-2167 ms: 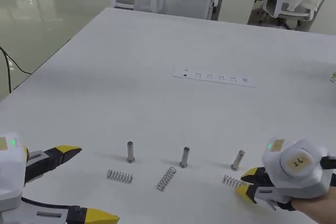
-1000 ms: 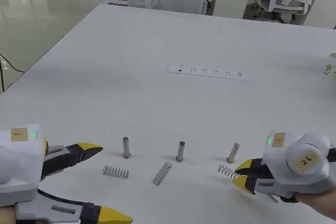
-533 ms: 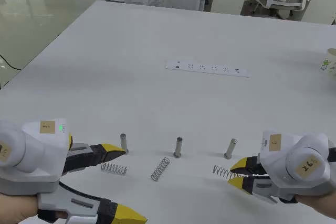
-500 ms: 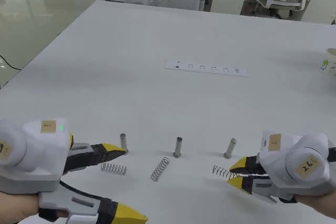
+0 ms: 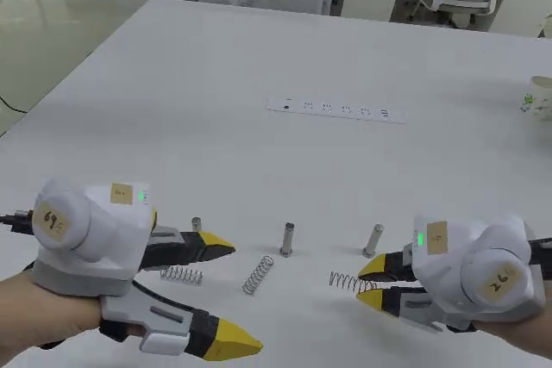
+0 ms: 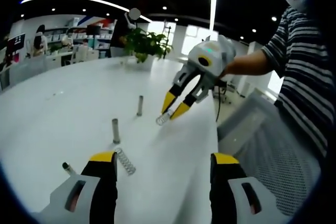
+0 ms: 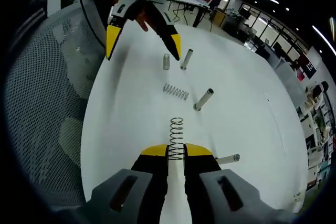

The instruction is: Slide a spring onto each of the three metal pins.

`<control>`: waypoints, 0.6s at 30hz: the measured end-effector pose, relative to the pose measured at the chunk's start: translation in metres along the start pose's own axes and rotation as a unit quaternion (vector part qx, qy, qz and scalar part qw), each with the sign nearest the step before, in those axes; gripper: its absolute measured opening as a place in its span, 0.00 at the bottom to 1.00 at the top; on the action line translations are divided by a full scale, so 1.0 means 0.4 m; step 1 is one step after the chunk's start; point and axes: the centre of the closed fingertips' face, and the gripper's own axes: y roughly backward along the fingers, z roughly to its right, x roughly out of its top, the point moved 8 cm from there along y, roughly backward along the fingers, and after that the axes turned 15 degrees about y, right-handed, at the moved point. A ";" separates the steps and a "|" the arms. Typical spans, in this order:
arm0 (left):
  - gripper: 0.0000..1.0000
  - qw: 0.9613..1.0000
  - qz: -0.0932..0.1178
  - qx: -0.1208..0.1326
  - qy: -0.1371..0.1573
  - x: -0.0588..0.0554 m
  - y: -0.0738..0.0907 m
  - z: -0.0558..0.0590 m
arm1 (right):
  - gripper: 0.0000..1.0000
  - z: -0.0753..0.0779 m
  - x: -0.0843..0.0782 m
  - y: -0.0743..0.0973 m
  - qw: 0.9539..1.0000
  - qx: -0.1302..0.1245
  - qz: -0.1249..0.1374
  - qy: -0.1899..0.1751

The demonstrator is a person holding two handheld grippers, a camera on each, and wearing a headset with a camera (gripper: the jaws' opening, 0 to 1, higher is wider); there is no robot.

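So the three metal pins stand upright in a row on the tabletop (image 5: 259, 152). First spring (image 5: 180, 275) lies flat at 6 o'clock from the left pin (image 5: 197, 224). Second spring (image 5: 257, 274) lies slanted at 7 o'clock from the middle pin (image 5: 287, 238). Third spring (image 5: 345, 281) is pinched by one end in the right claw (image 5: 362, 283), 7 o'clock from the right pin (image 5: 373, 240).

Your left claw (image 5: 241, 299) now reaches much further in over the worktop (image 5: 259, 58) than it did two seconds ago. Its upper jaw tip sits just beside the left pin (image 5: 197, 224) and crosses above the left spring (image 5: 178, 274), where before it was well apart from both. On the other side, the right spring (image 5: 343, 280) gripped in your right claw (image 5: 366, 283) now juts further to the left of the right pin (image 5: 373, 239) than it did.
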 end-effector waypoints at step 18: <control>0.47 0.999 -0.008 -0.031 -0.025 0.028 -0.079 0.007 | 0.08 -0.013 0.043 0.000 0.999 0.022 0.023 0.026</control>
